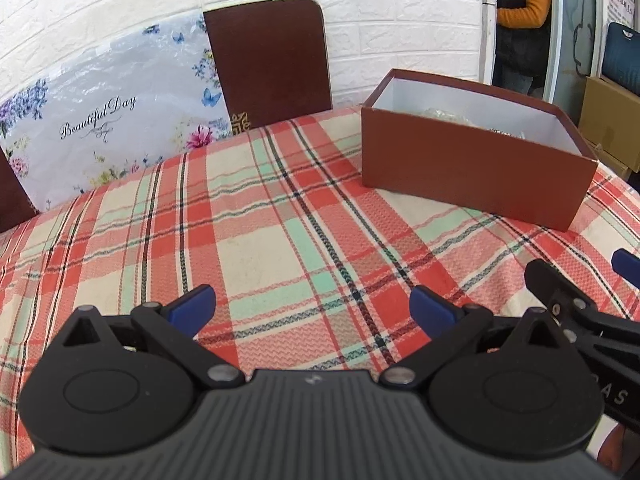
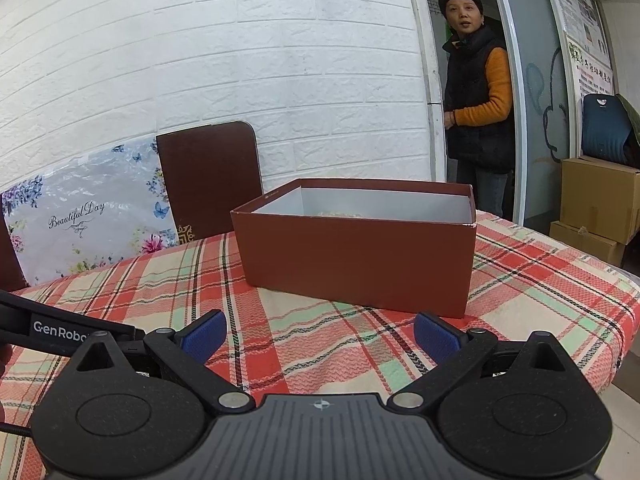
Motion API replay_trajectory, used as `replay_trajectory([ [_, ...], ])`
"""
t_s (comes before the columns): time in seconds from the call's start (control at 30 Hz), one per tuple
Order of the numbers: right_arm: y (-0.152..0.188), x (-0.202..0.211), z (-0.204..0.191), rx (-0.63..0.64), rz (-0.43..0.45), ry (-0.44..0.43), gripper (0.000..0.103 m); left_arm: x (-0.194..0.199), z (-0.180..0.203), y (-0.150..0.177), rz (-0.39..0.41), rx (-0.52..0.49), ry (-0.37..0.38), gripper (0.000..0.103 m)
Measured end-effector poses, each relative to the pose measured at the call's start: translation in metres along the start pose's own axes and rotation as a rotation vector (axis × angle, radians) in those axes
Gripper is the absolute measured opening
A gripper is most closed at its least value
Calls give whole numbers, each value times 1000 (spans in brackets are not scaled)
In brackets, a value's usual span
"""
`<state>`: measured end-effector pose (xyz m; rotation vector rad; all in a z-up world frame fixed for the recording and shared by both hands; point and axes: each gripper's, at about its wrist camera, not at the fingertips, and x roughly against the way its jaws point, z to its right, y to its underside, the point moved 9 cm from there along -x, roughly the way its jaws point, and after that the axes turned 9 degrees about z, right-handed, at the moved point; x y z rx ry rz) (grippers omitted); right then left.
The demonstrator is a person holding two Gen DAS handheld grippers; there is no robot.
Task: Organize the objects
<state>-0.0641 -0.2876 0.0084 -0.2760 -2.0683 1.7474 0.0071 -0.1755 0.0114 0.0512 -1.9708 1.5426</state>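
Left gripper (image 1: pixel 312 312) hovers low over the plaid tablecloth (image 1: pixel 256 240), blue-padded fingers (image 1: pixel 194 306) spread wide, nothing between them. Right gripper (image 2: pixel 320 338) likewise spread wide and empty, just above the cloth near the table's front edge; part of it shows at the right edge of the left wrist view, close beside the left one. Brown cardboard box (image 2: pixel 356 260), open-topped with a white interior, sits on the table toward its far right corner, set at an angle to the edges. In the right wrist view it lies directly ahead of the fingers, near but apart. Inside the box (image 1: pixel 476 160), something pale and crinkled like clear wrapping lies on the bottom; too little shows to identify it. Rest of the cloth between grippers and box is bare. Beyond the far table edge: a dark brown chair back (image 2: pixel 210 176) and a floral plastic bag (image 2: pixel 84 220) printed "Beautiful Day", both against a white brick-pattern wall (image 2: pixel 240 60). A person (image 2: pixel 478 120) in a black vest over orange sleeves stands in the doorway at right. Stacked cardboard cartons (image 2: pixel 596 204) sit on the floor beyond the right table edge.
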Motion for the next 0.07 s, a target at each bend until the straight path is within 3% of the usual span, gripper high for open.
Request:
replay_trajectory([
  [0.07, 0, -1, 3, -6, 0, 4, 99, 0, 1, -2, 10, -4, 1, 103],
])
